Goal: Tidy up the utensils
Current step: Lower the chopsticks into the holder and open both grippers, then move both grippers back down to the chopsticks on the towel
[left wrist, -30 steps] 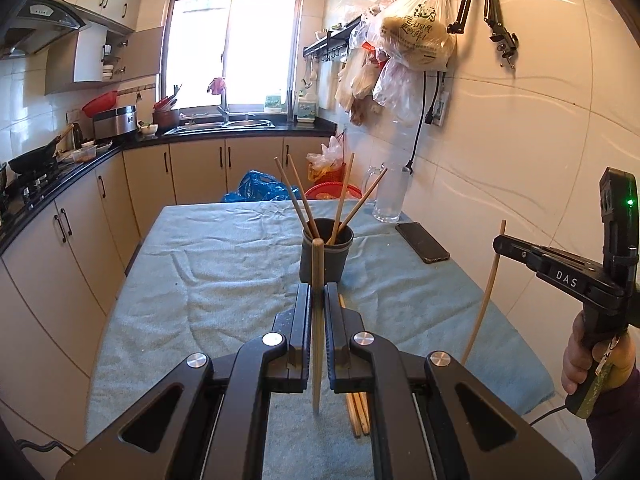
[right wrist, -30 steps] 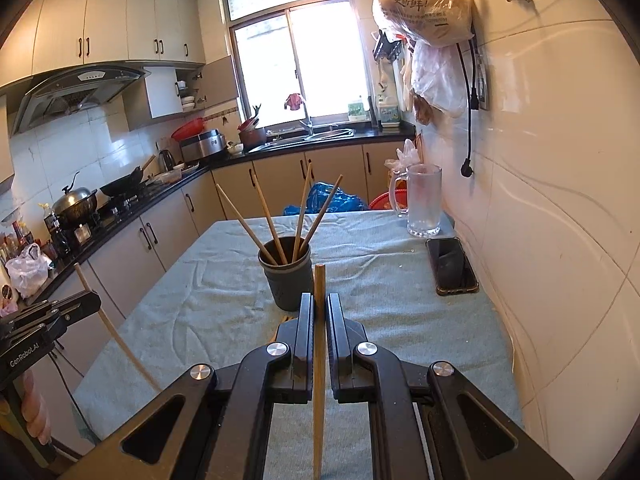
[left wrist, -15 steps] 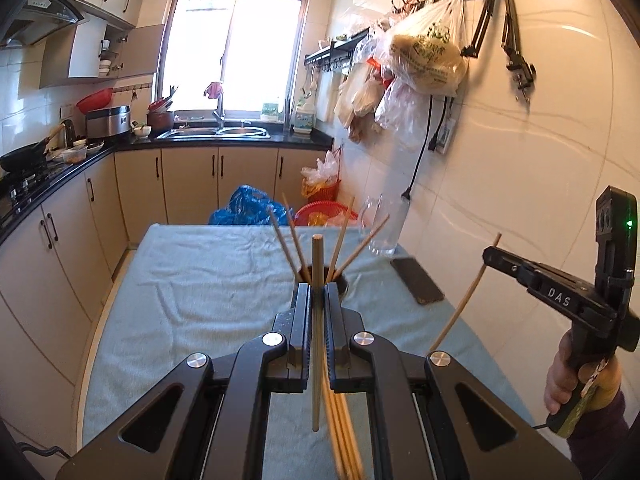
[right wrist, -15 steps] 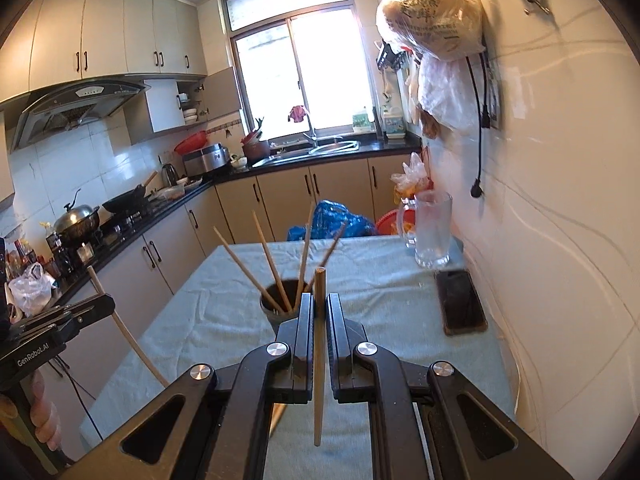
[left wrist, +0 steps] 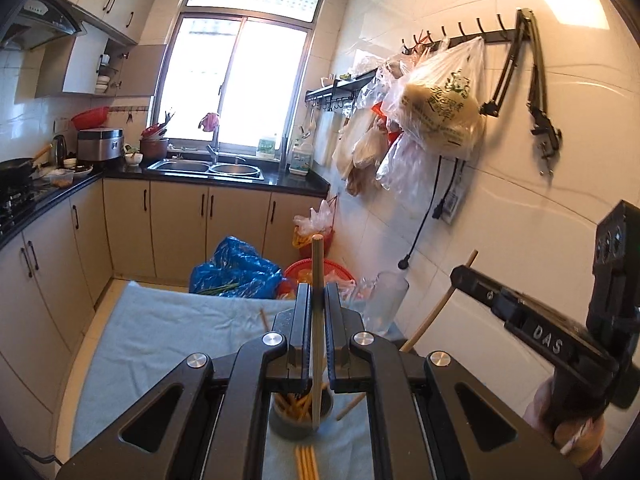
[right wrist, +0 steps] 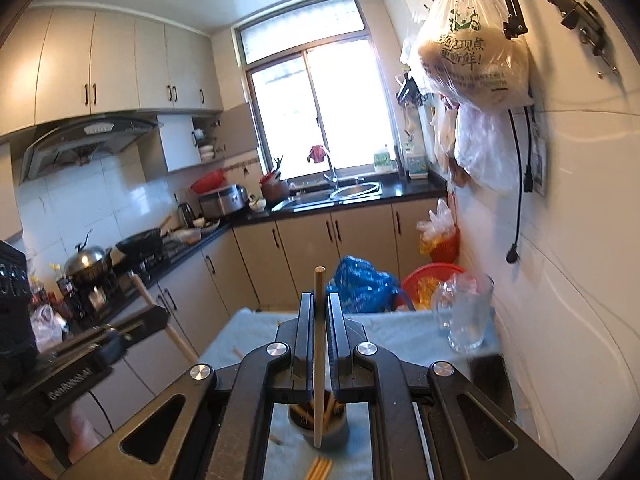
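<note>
My left gripper [left wrist: 317, 294] is shut on a wooden chopstick [left wrist: 317, 320] that stands upright between its fingers. Its lower end hangs just above the dark grey holder cup [left wrist: 301, 416], which holds several chopsticks. My right gripper [right wrist: 319, 304] is likewise shut on an upright chopstick [right wrist: 319, 356], above the same cup [right wrist: 320, 424]. The right gripper [left wrist: 468, 276] shows at the right of the left wrist view with its chopstick [left wrist: 436, 308] slanting. The left gripper [right wrist: 156, 316] shows at the left of the right wrist view. Loose chopsticks [left wrist: 306, 462] lie on the cloth before the cup.
A light blue cloth [left wrist: 160, 332] covers the table. A glass mug [right wrist: 466, 316] and a dark phone [right wrist: 490, 376] sit at its right side by the tiled wall. Blue bag [left wrist: 236, 268] and red baskets [right wrist: 432, 280] lie beyond the far edge. Plastic bags hang overhead.
Both grippers have risen and come forward over the cup, each still shut on its chopstick. The cup has dropped from mid-frame to below the fingers in both views.
</note>
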A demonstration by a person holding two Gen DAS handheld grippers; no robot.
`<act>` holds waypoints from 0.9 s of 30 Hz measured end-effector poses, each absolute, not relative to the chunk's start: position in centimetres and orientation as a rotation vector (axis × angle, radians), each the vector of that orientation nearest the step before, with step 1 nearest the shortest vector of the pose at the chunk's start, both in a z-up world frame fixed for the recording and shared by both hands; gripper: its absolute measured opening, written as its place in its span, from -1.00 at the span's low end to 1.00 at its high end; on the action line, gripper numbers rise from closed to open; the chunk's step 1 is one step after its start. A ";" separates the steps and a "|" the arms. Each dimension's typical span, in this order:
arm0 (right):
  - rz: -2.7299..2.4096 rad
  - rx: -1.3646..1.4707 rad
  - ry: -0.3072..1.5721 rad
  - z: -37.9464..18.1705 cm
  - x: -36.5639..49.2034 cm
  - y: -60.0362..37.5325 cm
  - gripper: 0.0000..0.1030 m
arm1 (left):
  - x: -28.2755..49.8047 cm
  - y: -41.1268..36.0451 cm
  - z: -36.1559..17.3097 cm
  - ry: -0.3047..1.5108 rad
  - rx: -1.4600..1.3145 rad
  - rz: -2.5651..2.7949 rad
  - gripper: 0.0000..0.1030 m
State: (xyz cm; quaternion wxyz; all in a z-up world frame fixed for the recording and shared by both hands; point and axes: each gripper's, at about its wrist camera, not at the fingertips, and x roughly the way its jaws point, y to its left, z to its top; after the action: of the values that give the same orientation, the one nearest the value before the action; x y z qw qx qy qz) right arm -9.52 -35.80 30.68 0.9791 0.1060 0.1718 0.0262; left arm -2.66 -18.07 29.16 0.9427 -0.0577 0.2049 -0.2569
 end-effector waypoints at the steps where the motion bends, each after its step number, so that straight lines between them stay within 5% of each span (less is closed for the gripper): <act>1: 0.051 0.219 0.348 30.6 -8.9 -35.8 -0.87 | -2.0 -18.4 29.0 0.418 -0.114 -0.517 -0.89; 14: 0.008 0.265 0.502 22.8 -3.3 -36.7 -0.86 | 3.4 -20.2 22.3 0.586 -0.080 -0.445 -0.88; 16: 0.009 0.281 0.512 22.2 -3.1 -37.0 -0.85 | 3.0 -19.7 22.6 0.583 -0.087 -0.449 -0.76; 18: 0.005 0.287 0.520 21.9 -3.1 -37.2 -0.71 | 2.3 -19.1 23.1 0.567 -0.094 -0.446 -0.54; 20: -0.008 0.288 0.510 22.1 -3.3 -37.4 -0.30 | 1.4 -18.5 23.9 0.547 -0.098 -0.444 -0.36; 27: -0.028 0.288 0.472 24.1 -6.3 -37.6 -0.08 | -2.8 -15.3 25.7 0.502 -0.107 -0.435 -0.21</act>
State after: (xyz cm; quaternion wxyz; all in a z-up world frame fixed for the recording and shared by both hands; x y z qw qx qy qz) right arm -6.27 -37.55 24.06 0.9620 0.1423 0.2328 -0.0138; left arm -2.82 -15.32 25.73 0.9440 -0.0524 0.2462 -0.2135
